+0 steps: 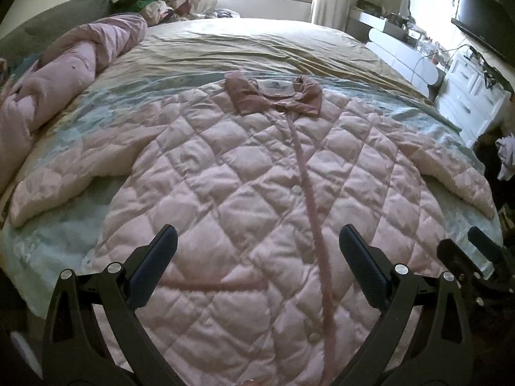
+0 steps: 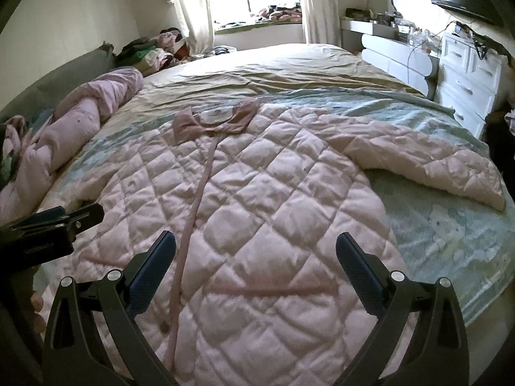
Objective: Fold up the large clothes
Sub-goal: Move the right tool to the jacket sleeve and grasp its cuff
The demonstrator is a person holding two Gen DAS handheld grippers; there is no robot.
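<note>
A large pink quilted coat (image 1: 251,173) (image 2: 257,193) lies flat and front-up on the bed, darker pink collar (image 1: 273,95) (image 2: 215,119) at the far end, both sleeves spread out to the sides. A pink placket strip with snap buttons runs down its middle. My left gripper (image 1: 257,241) hovers open over the coat's lower half, nothing between its fingers. My right gripper (image 2: 256,244) is open too, above the lower right part of the coat. Each gripper shows at the edge of the other's view.
The bed (image 1: 257,41) has a tan sheet and a pale blue blanket (image 2: 434,225) under the coat. A rolled pink duvet (image 1: 64,74) lies along the left side. White drawers (image 2: 466,77) and a cluttered desk stand to the right; piled clothes sit near the window.
</note>
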